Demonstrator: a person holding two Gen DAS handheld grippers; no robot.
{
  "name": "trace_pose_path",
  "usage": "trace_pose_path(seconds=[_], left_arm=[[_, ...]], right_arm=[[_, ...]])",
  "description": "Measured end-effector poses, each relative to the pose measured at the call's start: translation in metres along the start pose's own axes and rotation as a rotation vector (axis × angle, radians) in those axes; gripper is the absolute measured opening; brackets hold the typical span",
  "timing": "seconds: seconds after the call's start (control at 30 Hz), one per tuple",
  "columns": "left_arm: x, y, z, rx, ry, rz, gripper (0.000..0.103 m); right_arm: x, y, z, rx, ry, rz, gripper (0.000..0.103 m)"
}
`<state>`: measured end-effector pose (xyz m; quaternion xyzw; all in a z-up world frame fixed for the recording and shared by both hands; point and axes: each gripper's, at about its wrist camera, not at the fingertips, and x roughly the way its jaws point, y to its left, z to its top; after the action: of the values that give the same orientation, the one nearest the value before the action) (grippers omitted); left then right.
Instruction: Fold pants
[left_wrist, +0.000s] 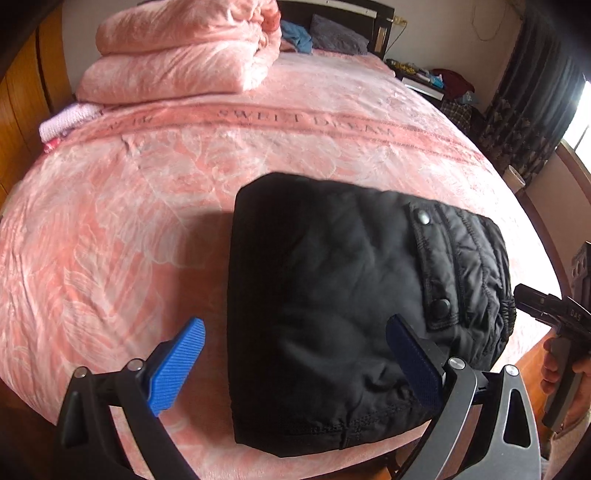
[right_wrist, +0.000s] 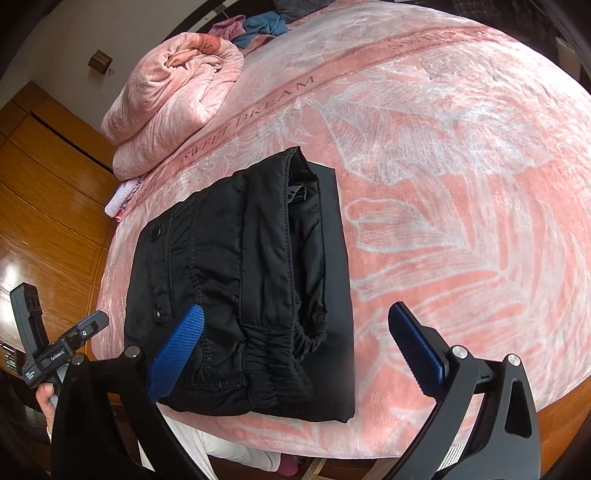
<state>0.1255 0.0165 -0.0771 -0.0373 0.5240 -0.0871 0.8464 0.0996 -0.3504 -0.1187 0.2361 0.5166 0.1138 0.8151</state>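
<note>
Pants (left_wrist: 332, 288) folded on bed (left_wrist: 147, 206), unheld.

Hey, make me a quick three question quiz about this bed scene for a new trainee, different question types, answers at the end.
1. True or false: the black pants lie in a folded bundle on the pink bedspread.
2. Multiple choice: the left tool and the right tool are A) both open and holding nothing, B) both shut on the pants, C) one open, one shut.
3. Fill in: the words woven into the bedspread read SWEET ____.

Key
1. True; the elastic waistband lies on top at the near edge in the right wrist view.
2. A.
3. DREAM.
</note>
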Motion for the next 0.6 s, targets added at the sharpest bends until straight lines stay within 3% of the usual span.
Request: trace_pose_path(seconds=[0.1, 0.3, 0.47, 0.6], left_arm=[[0.027, 0.028, -0.004, -0.043, 0.112, -0.082, 0.099], [0.050, 0.057, -0.005, -0.086, 0.189, -0.246, 0.099], [0.072, 0.062, -0.007, -0.120, 0.282, -0.461, 0.099], [0.083, 0.062, -0.005, -0.117, 0.322, -0.477, 0.099]], right_arm=[[0.007, -0.010, 0.000, 0.008, 0.028, 0.013, 0.100], [0.023, -0.031, -0.002, 0.036, 0.109, 0.103, 0.100], [0.031, -0.046, -0.002, 0.073, 0.162, 0.217, 0.100], [0.033, -0.048, 0.001, 0.068, 0.183, 0.247, 0.100]])
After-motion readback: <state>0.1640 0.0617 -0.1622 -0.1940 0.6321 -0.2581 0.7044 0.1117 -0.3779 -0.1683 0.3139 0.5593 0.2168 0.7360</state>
